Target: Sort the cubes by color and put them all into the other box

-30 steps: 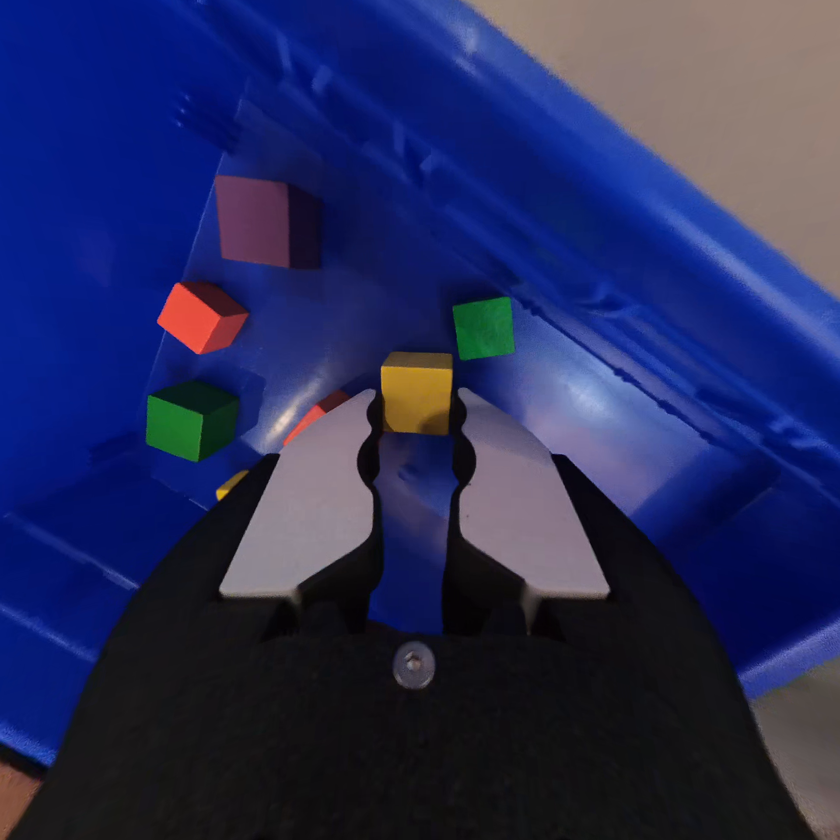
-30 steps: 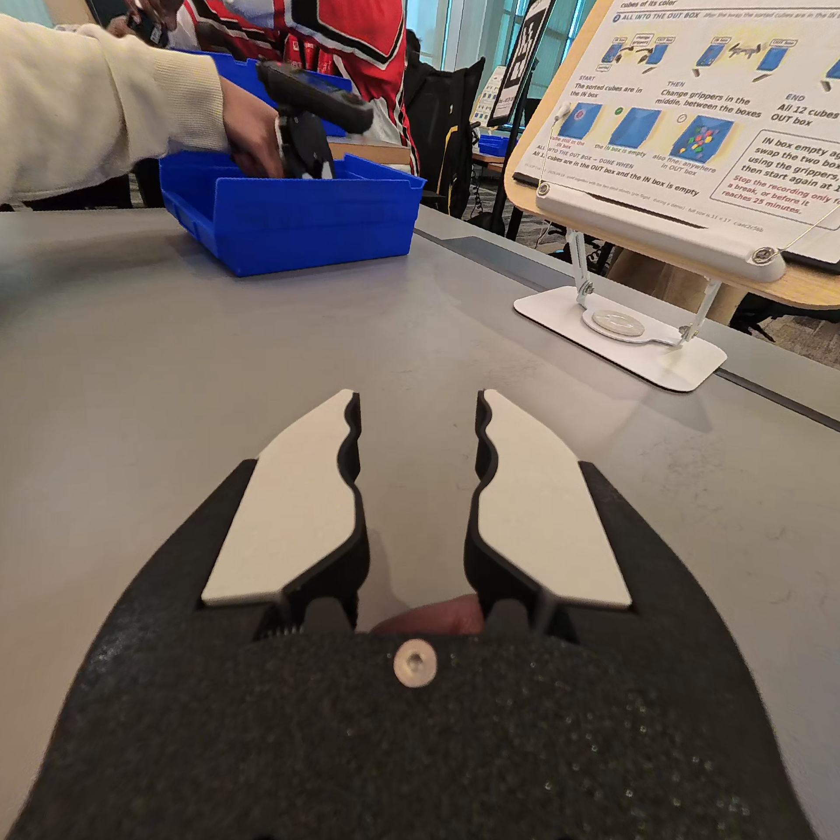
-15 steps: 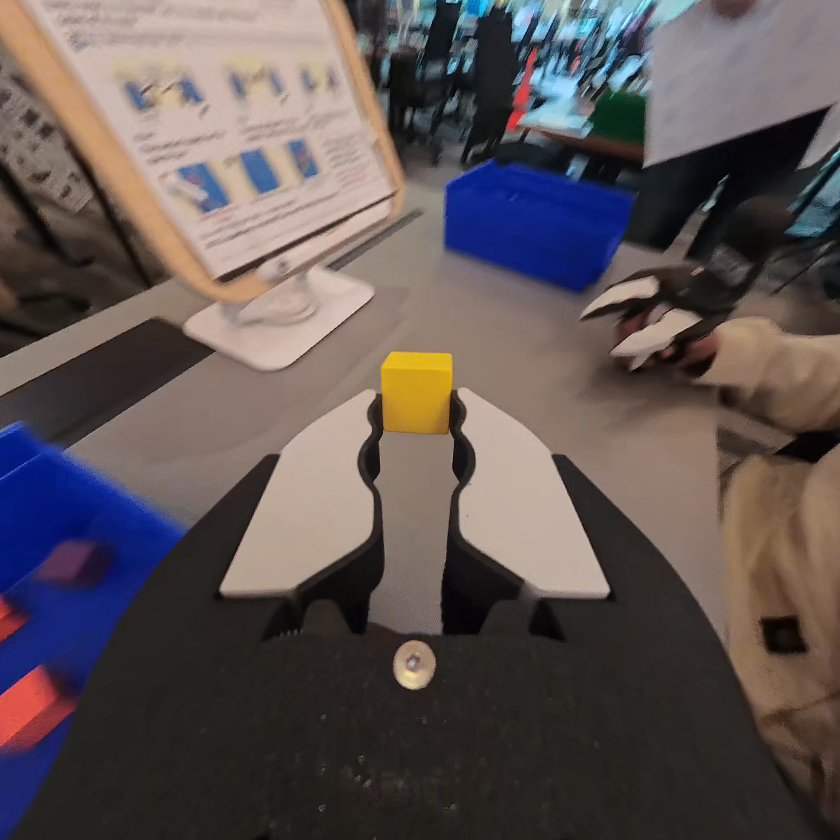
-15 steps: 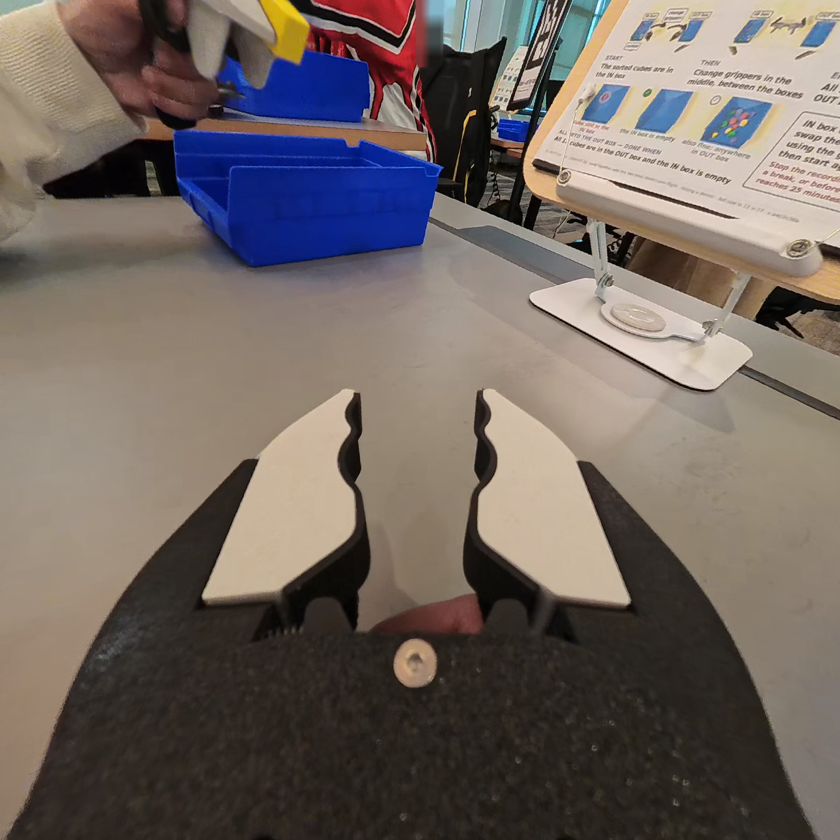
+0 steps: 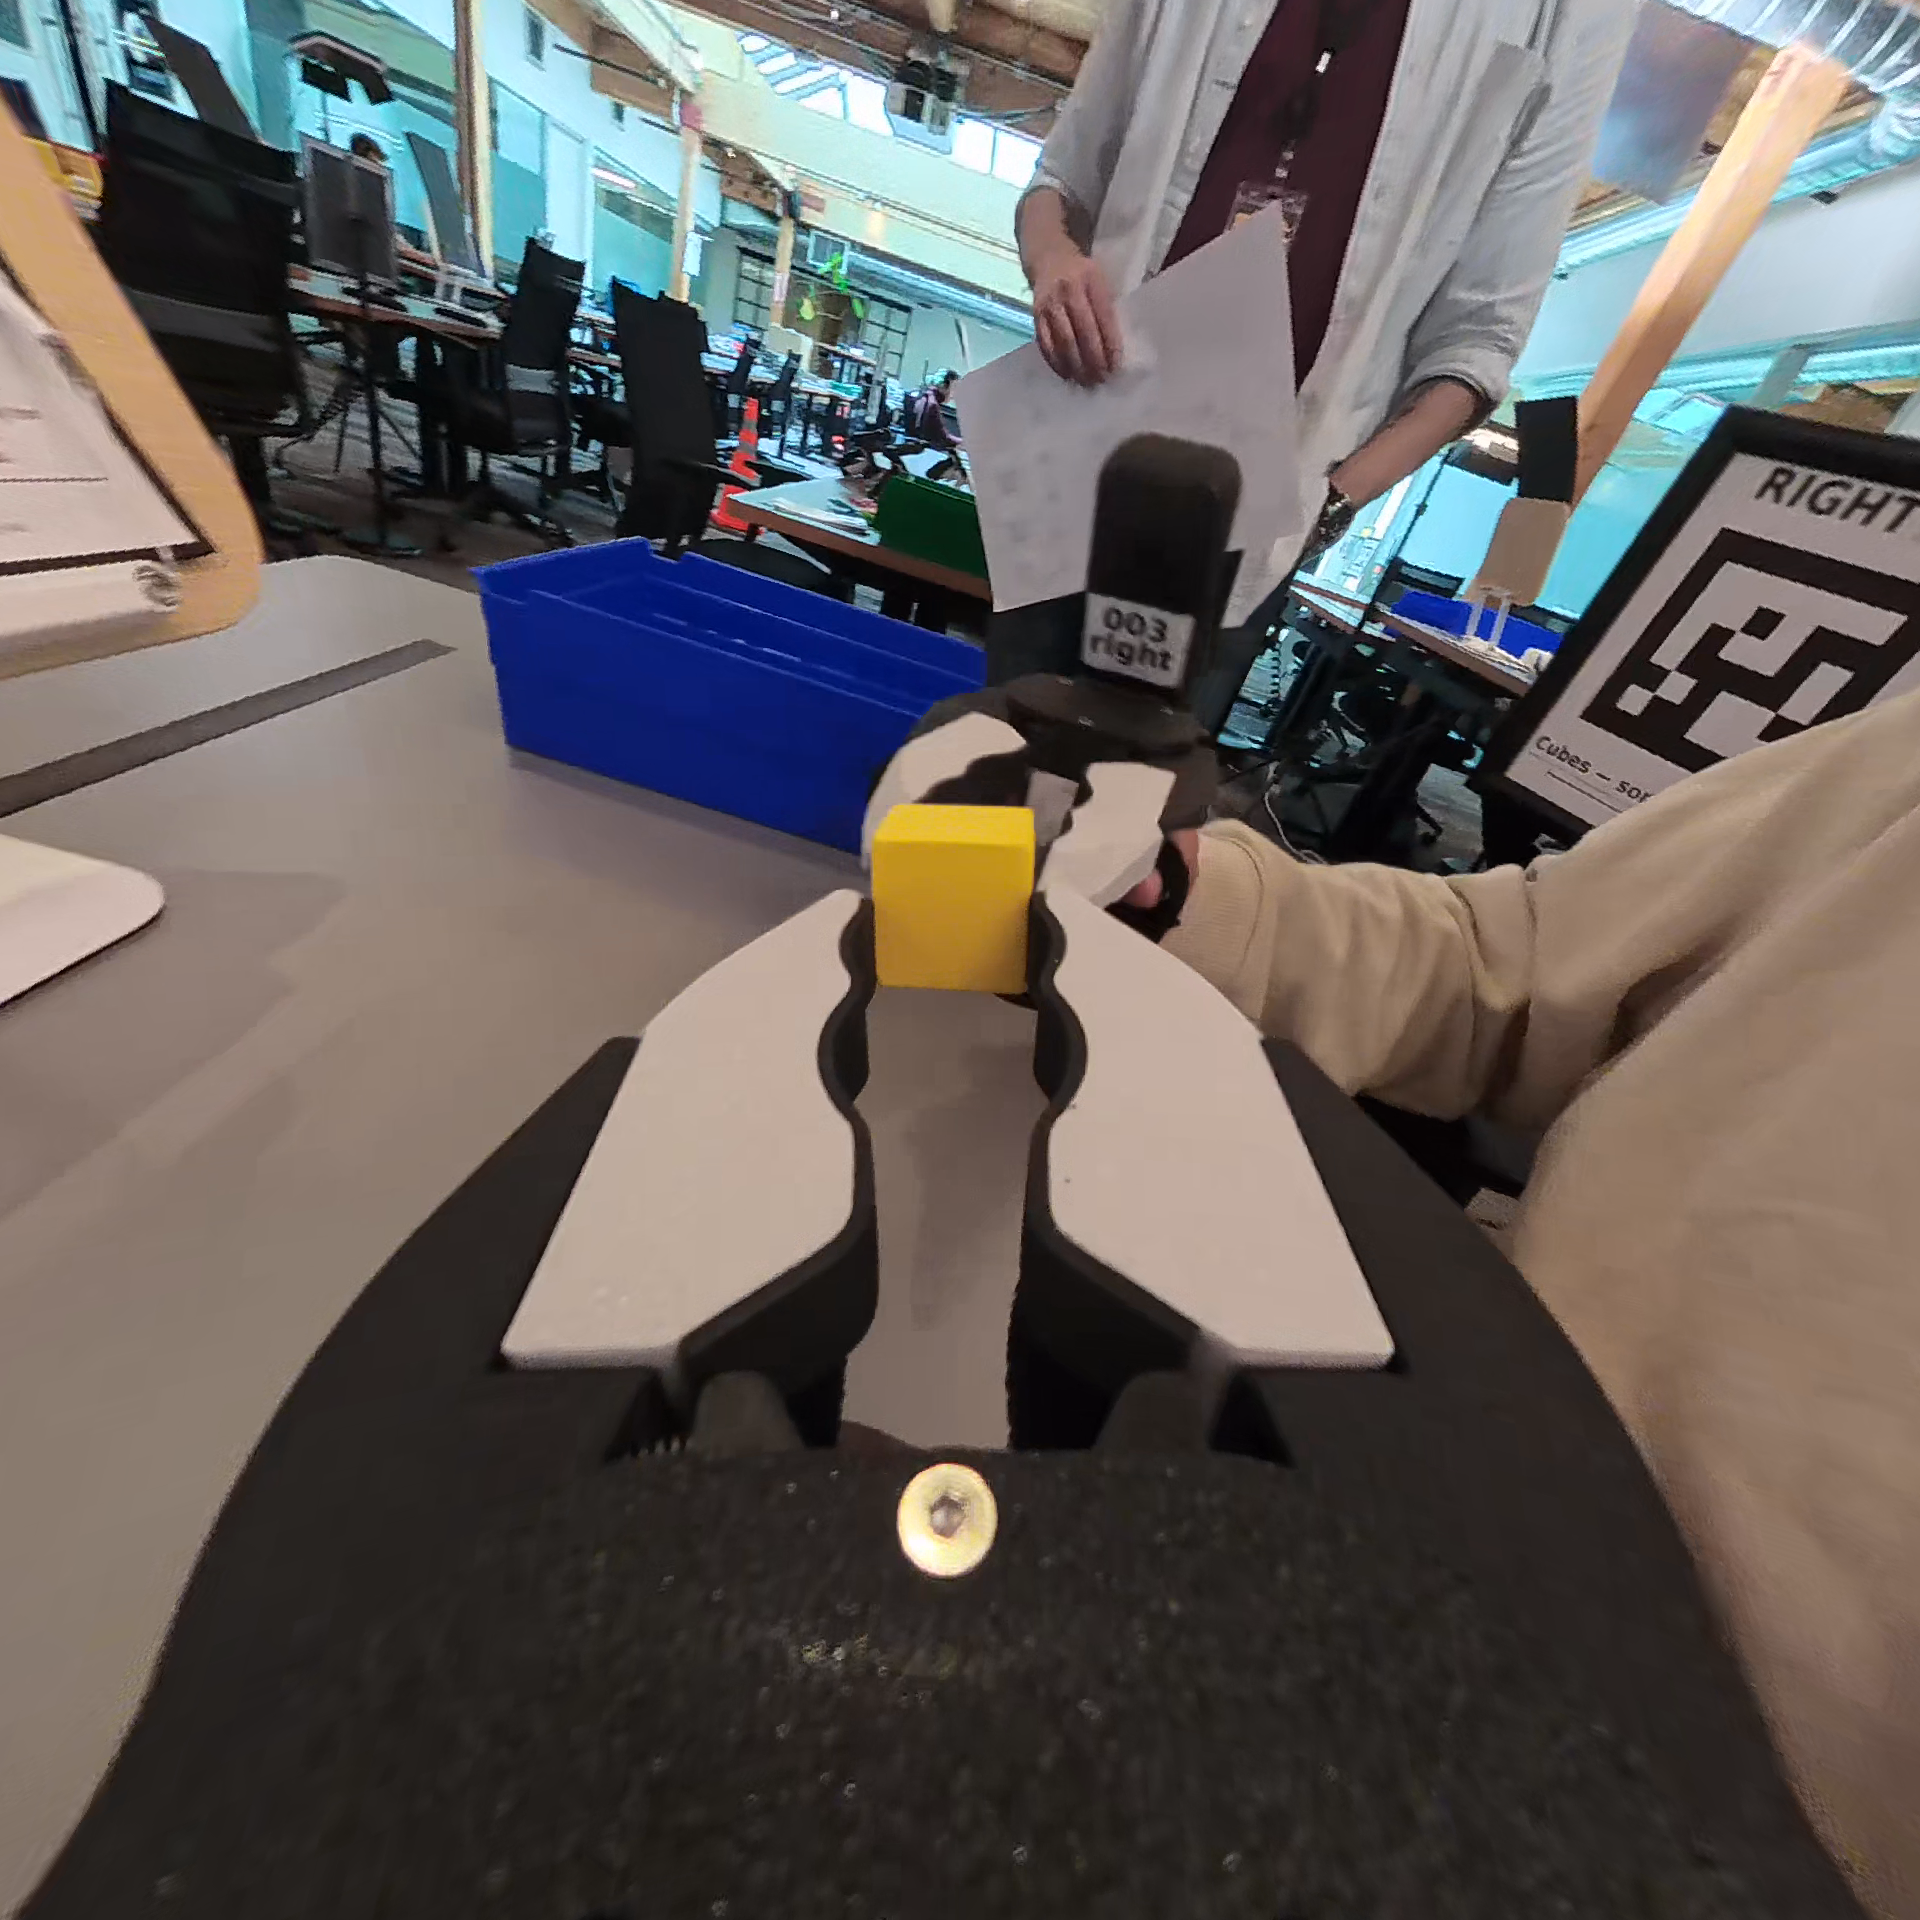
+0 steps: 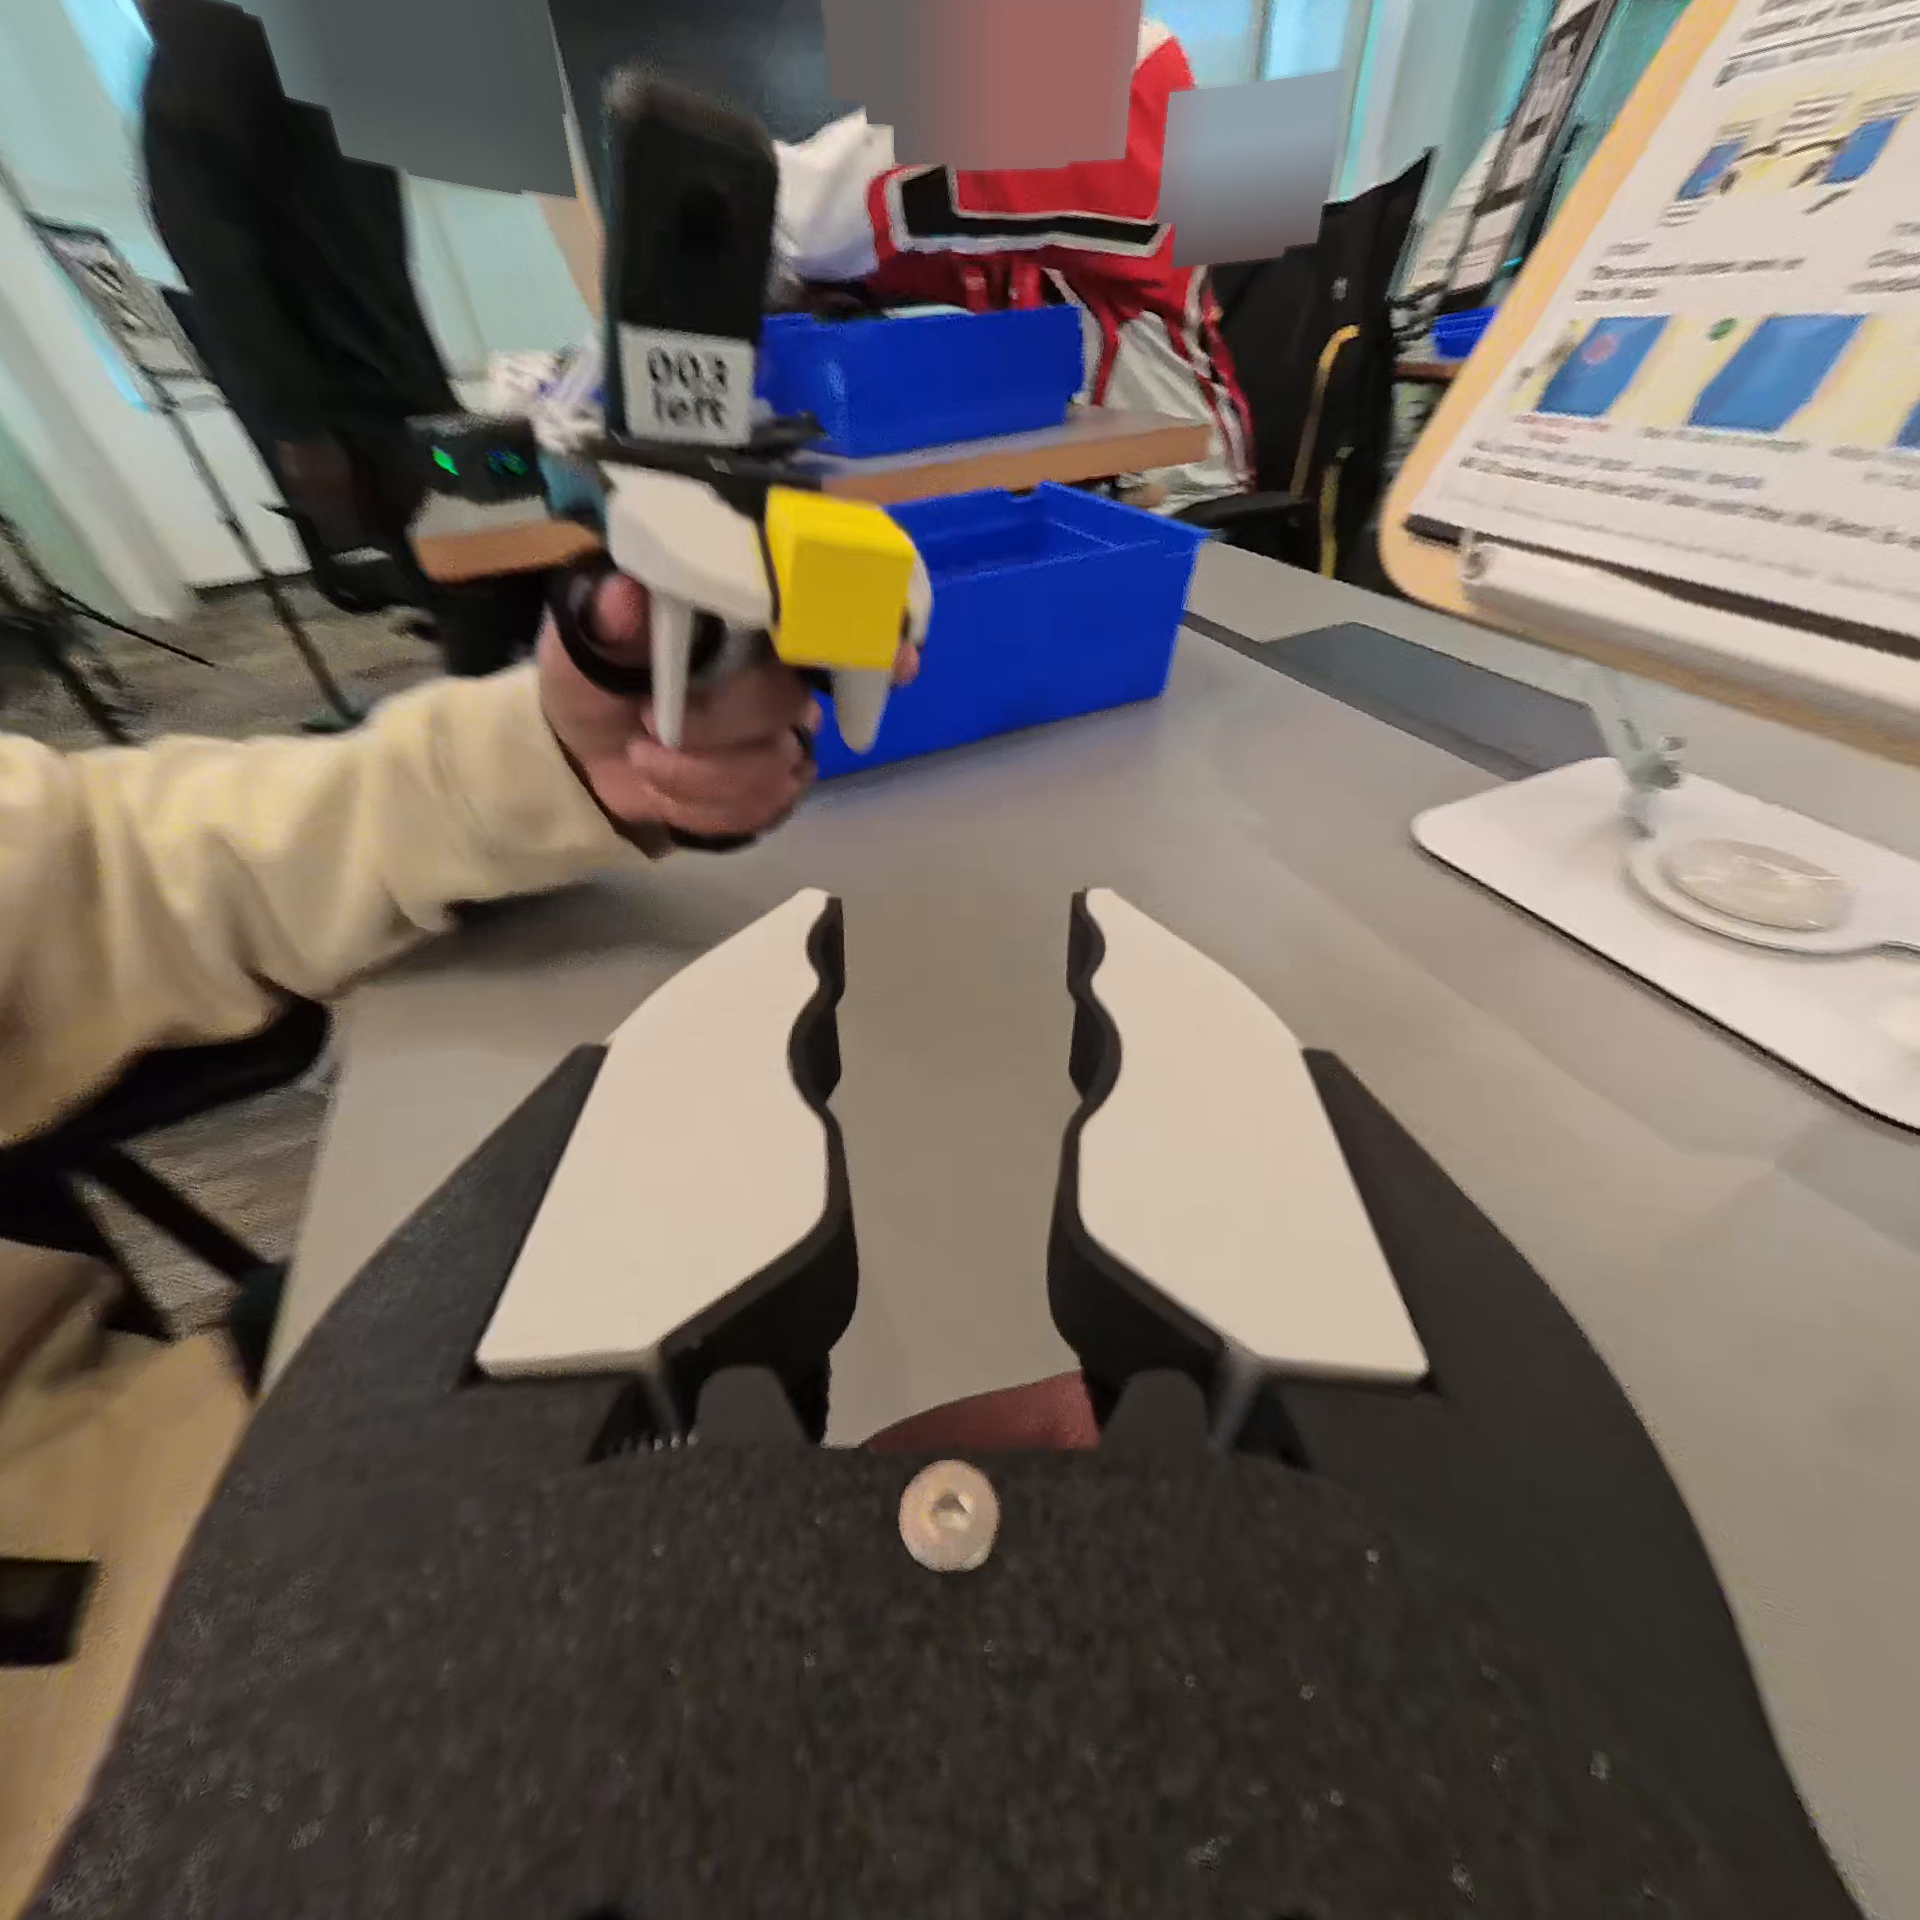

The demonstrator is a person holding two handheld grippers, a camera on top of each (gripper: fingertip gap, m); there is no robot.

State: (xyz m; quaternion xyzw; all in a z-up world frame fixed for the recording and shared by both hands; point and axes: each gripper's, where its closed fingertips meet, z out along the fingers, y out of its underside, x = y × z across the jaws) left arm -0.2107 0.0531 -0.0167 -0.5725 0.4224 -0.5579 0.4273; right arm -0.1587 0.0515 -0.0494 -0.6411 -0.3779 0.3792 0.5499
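The left gripper [image 5: 951,920], with white fingers on a black body, pinches a small yellow wooden cube [image 5: 953,898] between its fingertips, lifted clear of the grey tabletop [image 5: 364,997]. Facing it, the right gripper [image 6: 954,914] hovers low over the same table with its white fingers spread apart and nothing between them. A blue plastic bin [image 5: 707,681] stands on the table behind the cube in the left wrist view; another blue plastic bin [image 6: 1049,613] sits behind the left gripper in the right wrist view. A white-based instruction board stand [image 6: 1662,904] stands beside it.
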